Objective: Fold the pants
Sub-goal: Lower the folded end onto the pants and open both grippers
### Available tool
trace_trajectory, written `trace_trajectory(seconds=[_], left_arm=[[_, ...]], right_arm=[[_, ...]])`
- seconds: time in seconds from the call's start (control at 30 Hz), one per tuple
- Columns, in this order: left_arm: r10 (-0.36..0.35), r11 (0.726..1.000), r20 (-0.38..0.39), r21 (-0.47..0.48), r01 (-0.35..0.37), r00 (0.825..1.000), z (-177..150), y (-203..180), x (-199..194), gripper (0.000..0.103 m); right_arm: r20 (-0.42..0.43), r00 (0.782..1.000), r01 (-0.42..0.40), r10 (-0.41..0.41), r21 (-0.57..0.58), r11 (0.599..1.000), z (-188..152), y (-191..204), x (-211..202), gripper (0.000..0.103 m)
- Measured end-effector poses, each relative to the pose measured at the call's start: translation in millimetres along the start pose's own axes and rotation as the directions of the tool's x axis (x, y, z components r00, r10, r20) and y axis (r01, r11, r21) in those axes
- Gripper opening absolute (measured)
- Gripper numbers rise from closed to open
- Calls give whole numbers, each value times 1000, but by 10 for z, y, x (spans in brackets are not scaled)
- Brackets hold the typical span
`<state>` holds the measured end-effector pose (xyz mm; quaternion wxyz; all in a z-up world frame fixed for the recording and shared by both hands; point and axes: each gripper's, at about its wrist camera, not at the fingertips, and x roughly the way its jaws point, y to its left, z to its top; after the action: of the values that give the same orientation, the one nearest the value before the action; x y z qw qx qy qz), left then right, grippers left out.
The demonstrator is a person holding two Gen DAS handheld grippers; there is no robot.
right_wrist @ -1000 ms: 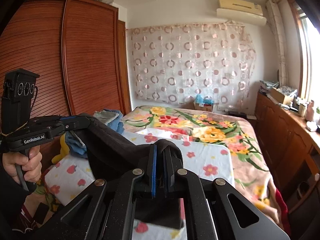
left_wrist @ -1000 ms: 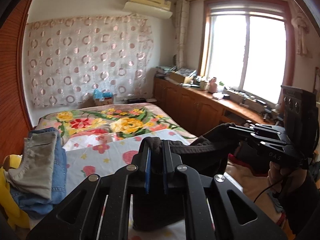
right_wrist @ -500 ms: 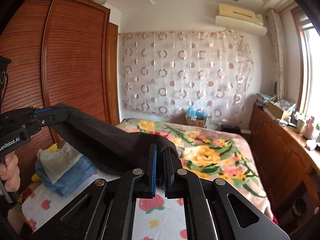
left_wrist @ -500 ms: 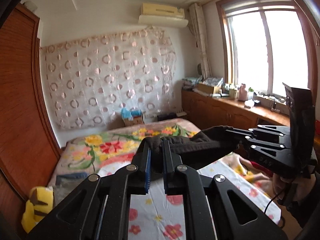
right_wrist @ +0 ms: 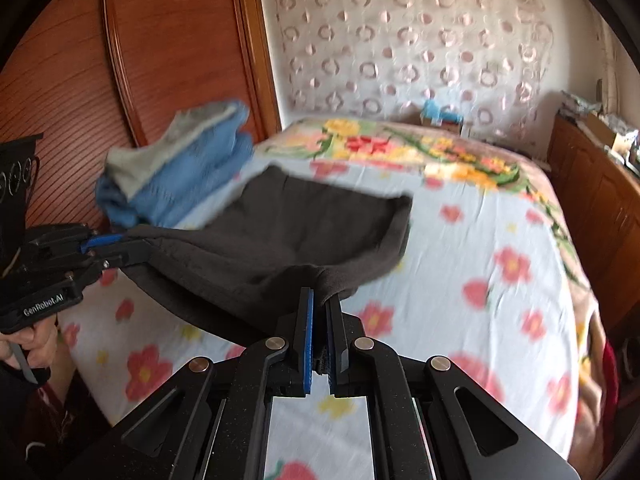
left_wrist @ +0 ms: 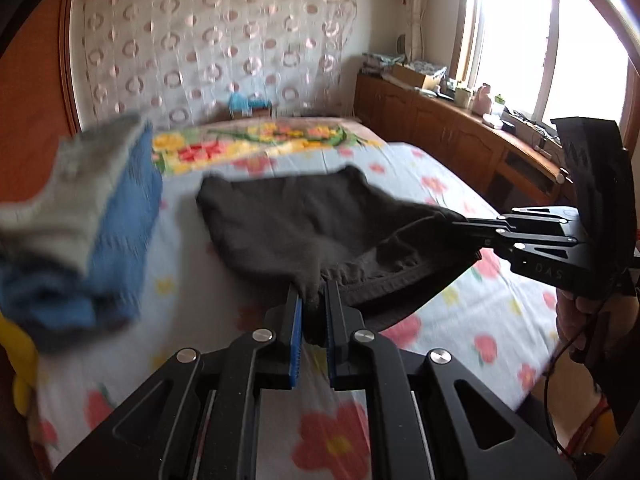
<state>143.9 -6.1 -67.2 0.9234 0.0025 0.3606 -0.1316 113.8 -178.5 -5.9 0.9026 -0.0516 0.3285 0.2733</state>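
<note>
Clamped tight on a bunched corner of the dark pants (left_wrist: 304,224) at the left gripper (left_wrist: 311,312), blue pads nearly together with cloth pinched between; likewise clamped on the opposite corner at the right gripper (right_wrist: 320,312), jaws close on a thin fold. Stretched between the two, a held edge raised just above the flowered sheet (left_wrist: 480,320), the far part of the cloth draped onto the bed and lying roughly flat. Likely mid lay-down: best done by lowering both corners level and together, keeping the span taut so the near edge lands straight and no crease gets trapped under the belly of the fabric; worth drawing slightly toward the near side while setting down, then letting go only once the cloth rests. On the left side of the bed, a stack of folded blue and grey clothes (right_wrist: 176,164), just beside the far left corner of the pants; little slack there, so no drifting that way. Open sheet to the right and beyond, up to the floral quilt (right_wrist: 400,148). Wooden cabinets (left_wrist: 448,136) well apart along the window side.
</note>
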Motion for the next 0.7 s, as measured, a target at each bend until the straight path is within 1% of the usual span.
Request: trace_trajectory(seconds=[0.1, 0.27, 0.37, 0.5, 0.63, 0.7], left_arm=[[-3, 1000, -8, -3, 3, 1000, -132, -69, -17, 10], [-13, 999, -33, -40, 11, 999, -211, -29, 64, 11], [-15, 999, -46, -51, 13, 999, -299, -31, 97, 11], [-7, 999, -58, -51, 4, 998, -374, -49, 141, 11], [-10, 998, -69, -64, 6, 998, -400, -20, 173, 14], [-11, 997, -74, -74, 6, 997, -408, -8, 184, 18]], right_arm=[[-17, 1000, 12, -12, 3, 1000, -86, -38, 2, 5], [-15, 1000, -6, 6, 22, 1000, -156, -160, -4, 5], [-20, 1000, 10, -10, 9, 1000, -155, -196, 129, 5], [-36, 999, 17, -17, 12, 1000, -237, -151, 196, 5], [-51, 999, 12, -10, 42, 999, -319, -190, 283, 5], [-48, 999, 14, -12, 40, 999, -313, -189, 277, 5]])
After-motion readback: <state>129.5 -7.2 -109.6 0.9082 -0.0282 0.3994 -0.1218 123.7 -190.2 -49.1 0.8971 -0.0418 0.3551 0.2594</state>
